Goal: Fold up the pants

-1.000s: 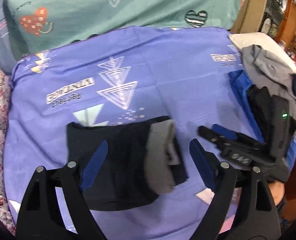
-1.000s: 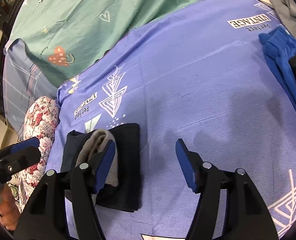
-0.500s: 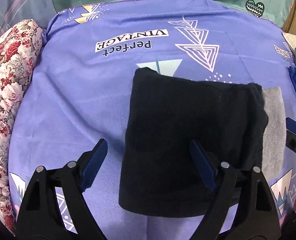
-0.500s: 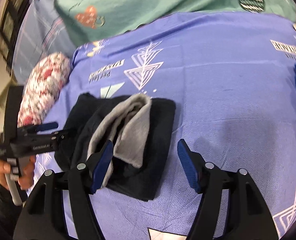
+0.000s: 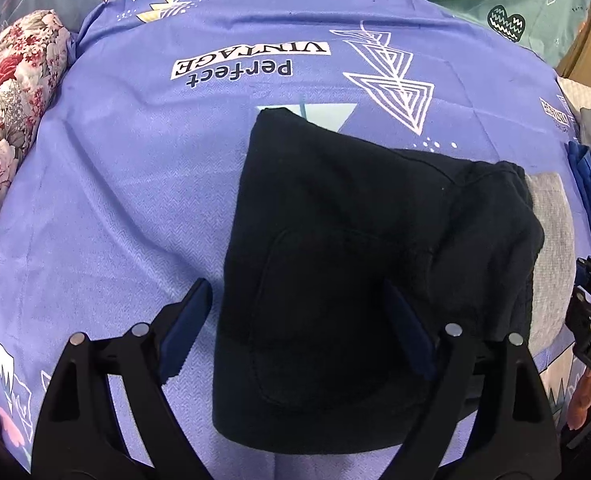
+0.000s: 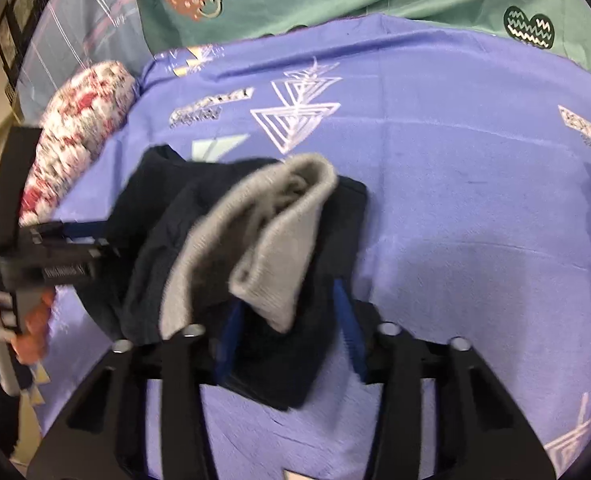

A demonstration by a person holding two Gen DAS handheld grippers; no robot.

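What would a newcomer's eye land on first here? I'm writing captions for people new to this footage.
First the folded dark pants, lying mid-bedsheet with the gray waistband turned out on the right. Next the open left gripper, straddling the pants' near left edge, and the right gripper, its blue fingers around the waistband end. A floral cushion lies at far left.

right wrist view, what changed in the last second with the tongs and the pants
The right tongs moved in over the folded black pants with the grey waistband and narrowed around the near edge of the stack; whether they grip it is unclear. The left tongs moved closer above the pants, still wide open, holding nothing. The pants stayed folded on the purple printed bedsheet.
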